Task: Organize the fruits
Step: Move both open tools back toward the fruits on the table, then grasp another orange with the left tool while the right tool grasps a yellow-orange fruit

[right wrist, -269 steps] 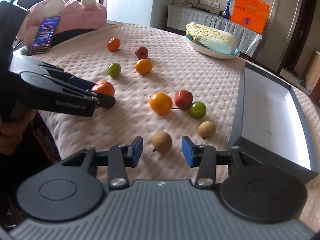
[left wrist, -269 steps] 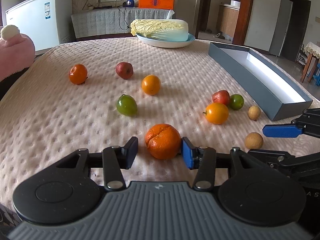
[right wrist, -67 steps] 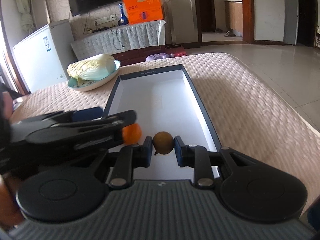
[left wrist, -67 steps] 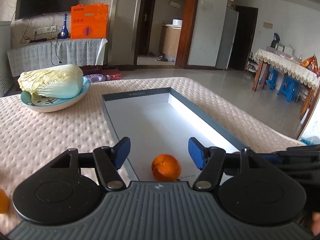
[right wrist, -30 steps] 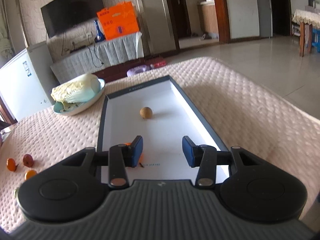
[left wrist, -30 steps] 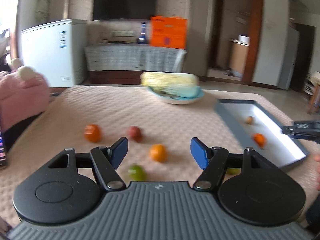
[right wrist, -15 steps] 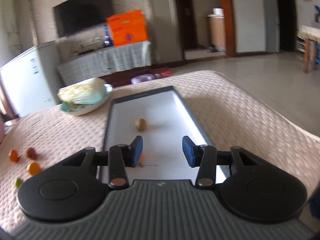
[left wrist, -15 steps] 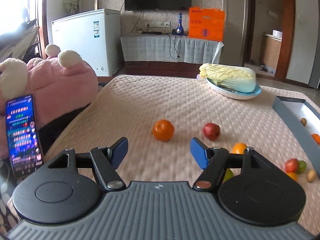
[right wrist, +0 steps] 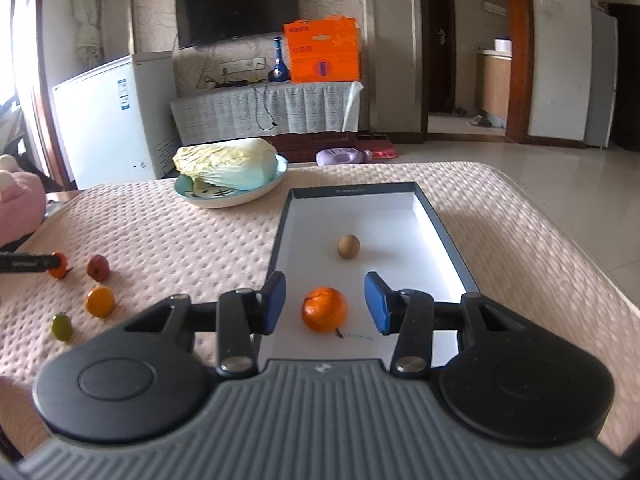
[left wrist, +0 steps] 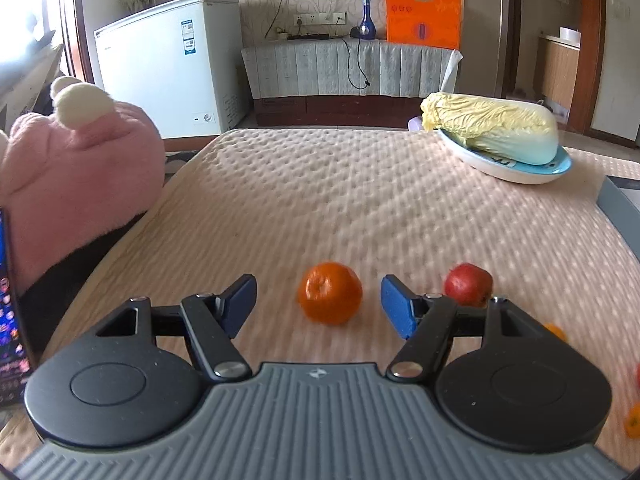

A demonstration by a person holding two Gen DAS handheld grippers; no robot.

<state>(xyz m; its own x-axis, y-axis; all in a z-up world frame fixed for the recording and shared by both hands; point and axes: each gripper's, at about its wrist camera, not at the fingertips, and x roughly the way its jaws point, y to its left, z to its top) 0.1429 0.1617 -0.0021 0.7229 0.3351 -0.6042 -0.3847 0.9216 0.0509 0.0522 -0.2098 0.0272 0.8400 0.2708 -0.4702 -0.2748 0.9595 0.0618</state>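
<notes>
Left gripper jaws wide, nothing held; orange on cloth between blue pads, untouched, slightly blurred

Right gripper jaws apart, empty, over grey box; second orange and small brown fruit lie inside box

Red fruit partly hidden behind left gripper's right finger

Fruits at right edge of left view cut off, unidentifiable

Farther: cabbage on plate

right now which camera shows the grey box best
The right wrist view: the whole grey box lies open ahead, with an orange and a small brown fruit inside. The left wrist view catches only a sliver of its wall at the right edge.
</notes>
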